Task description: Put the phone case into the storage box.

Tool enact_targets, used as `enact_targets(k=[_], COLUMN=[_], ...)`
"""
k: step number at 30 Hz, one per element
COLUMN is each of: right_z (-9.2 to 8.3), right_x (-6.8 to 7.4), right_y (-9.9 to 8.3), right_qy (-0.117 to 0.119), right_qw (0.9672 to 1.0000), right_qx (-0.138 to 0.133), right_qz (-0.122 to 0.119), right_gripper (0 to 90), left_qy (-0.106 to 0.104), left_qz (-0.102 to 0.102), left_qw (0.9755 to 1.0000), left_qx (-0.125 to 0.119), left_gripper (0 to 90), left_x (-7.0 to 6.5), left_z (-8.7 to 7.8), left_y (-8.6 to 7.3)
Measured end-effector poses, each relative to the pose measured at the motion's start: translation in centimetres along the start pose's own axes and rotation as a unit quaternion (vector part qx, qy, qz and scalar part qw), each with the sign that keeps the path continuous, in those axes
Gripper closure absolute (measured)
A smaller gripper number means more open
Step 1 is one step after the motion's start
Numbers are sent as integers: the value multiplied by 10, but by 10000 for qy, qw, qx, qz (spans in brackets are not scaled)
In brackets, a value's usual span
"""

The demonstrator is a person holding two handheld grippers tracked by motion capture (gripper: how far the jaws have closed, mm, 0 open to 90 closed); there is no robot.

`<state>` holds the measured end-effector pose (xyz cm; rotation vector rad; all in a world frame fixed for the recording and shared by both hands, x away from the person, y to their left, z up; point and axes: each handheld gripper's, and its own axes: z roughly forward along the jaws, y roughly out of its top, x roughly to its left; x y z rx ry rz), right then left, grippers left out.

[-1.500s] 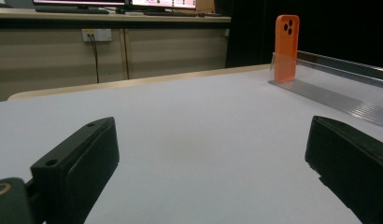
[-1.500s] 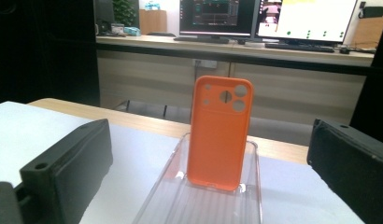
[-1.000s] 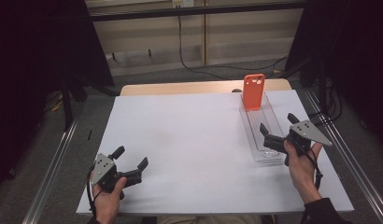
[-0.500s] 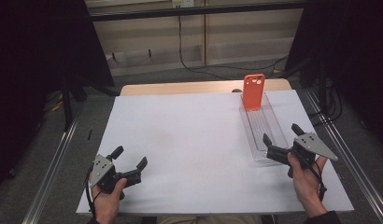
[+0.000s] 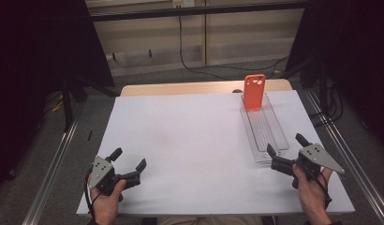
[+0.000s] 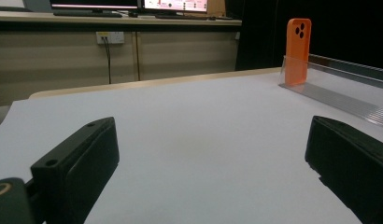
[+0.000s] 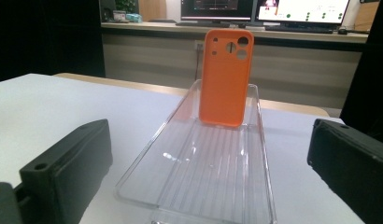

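Note:
An orange phone case stands upright at the far end of a clear plastic tray on the right half of the white table. My right gripper rests just short of the tray's near end, open, nothing between its jaws. My left gripper lies near the front left corner, open and empty, its jaws pointing up the table.
A wooden table edge runs behind the white sheet. Metal rails flank both sides. A cabinet with a wall socket and monitors stand beyond the far end.
My right gripper has drawn back toward the front edge, away from the tray's near end. The left gripper has barely shifted.

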<state>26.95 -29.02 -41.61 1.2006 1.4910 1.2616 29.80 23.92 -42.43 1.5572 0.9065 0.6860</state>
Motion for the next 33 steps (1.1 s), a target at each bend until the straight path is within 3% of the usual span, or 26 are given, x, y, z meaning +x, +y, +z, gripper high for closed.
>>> enact_targets(k=[13,21,26,33], right_z=[-16,-23,-24,-21], right_x=[0,-1,-2,-1], right_y=[-12,-18,-19,-20], right_qy=[39,-67,18,69], right_qw=[10000,9998,9997,9995], right_qx=[75,154,219,244], right_qz=[-50,-74,-80,-206], right_gripper=[0,0,0,0], left_qy=[12,15,-32,-100], left_qz=[18,22,29,31], left_qw=[10000,10000,9999,9992], left_qx=[32,61,113,386], left_gripper=[29,29,29,29], left_x=[-1,-2,-3,-1], left_z=[-5,-6,-3,2], left_y=[0,-2,-3,-6])
